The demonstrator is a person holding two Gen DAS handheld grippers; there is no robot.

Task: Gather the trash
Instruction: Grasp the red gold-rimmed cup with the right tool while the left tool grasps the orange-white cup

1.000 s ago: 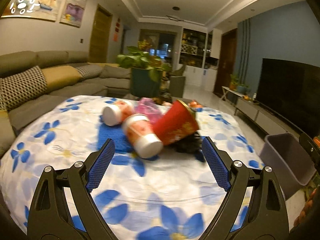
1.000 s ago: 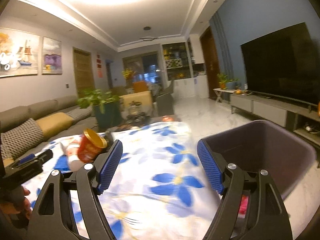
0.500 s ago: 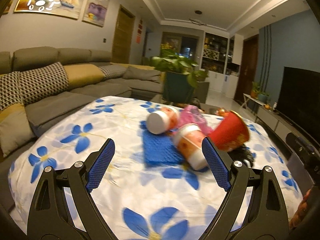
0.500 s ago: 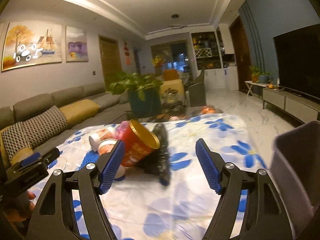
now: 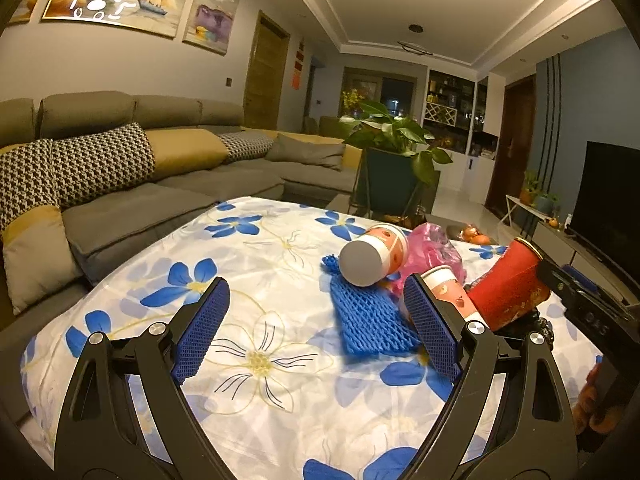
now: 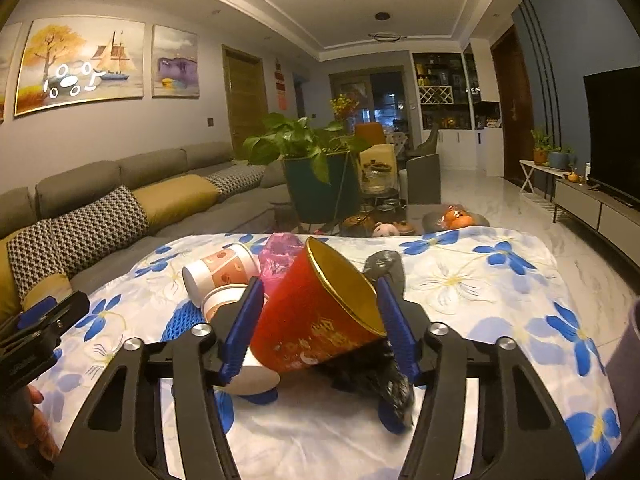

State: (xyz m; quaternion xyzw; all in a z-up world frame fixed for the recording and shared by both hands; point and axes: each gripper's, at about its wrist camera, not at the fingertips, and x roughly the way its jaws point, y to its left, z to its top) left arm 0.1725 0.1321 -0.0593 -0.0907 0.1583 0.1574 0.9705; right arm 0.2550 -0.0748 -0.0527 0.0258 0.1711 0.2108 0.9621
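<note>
A pile of trash lies on the flower-print tablecloth [image 5: 256,360]. It holds two white-and-orange paper cups [image 5: 372,256] [image 5: 444,284], a blue foam net [image 5: 368,320], a pink plastic bag [image 5: 432,248], a red paper cup [image 6: 312,332] and a crumpled black bag [image 6: 376,376]. My right gripper [image 6: 320,316] has its pads pressed on both sides of the tilted red cup [image 5: 508,292]. My left gripper [image 5: 316,320] is open over the cloth, just left of the net, holding nothing.
A grey bin [image 6: 628,356] shows at the right edge of the table. A grey sofa [image 5: 160,200] runs along the left, a potted plant [image 6: 316,184] stands behind the table, and a TV [image 6: 612,128] is on the right. A hand [image 6: 36,420] holds the left tool.
The right gripper swung from the bin to the pile and narrowed around the red cup. The left gripper drifted left, so the pile now sits at its right finger.
</note>
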